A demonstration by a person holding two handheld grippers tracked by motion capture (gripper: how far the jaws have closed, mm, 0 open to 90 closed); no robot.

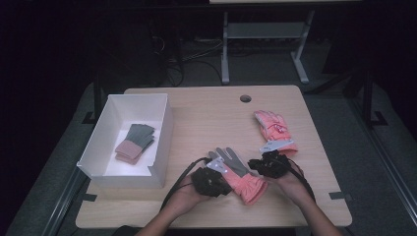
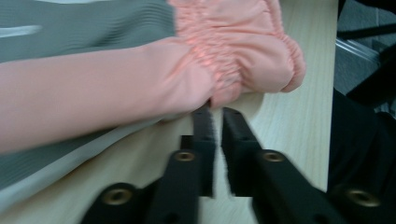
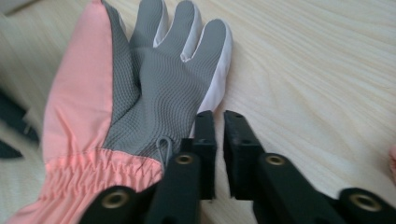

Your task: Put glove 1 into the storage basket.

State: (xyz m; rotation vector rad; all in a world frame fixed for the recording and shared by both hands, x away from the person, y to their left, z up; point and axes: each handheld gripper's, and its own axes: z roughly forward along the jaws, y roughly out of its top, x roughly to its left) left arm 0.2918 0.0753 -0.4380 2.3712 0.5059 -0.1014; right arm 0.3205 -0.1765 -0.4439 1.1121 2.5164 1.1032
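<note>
A pink glove with a grey palm (image 1: 241,176) lies palm up at the table's front middle, fingers pointing away from me. My left gripper (image 1: 222,174) sits at its left side. In the left gripper view its jaws (image 2: 215,113) stand a narrow gap apart with nothing between them, their tips just short of the gathered pink cuff (image 2: 243,51). My right gripper (image 1: 255,164) is at the glove's right side. Its jaws (image 3: 218,115) are also slightly parted and empty, beside the edge of the grey palm (image 3: 154,93).
A second pink glove (image 1: 272,125) lies farther back on the right. A white box (image 1: 164,137) at the left holds a grey and pink pair of gloves (image 1: 135,142). The wooden table (image 1: 206,113) has a cable hole (image 1: 245,98) near its far edge.
</note>
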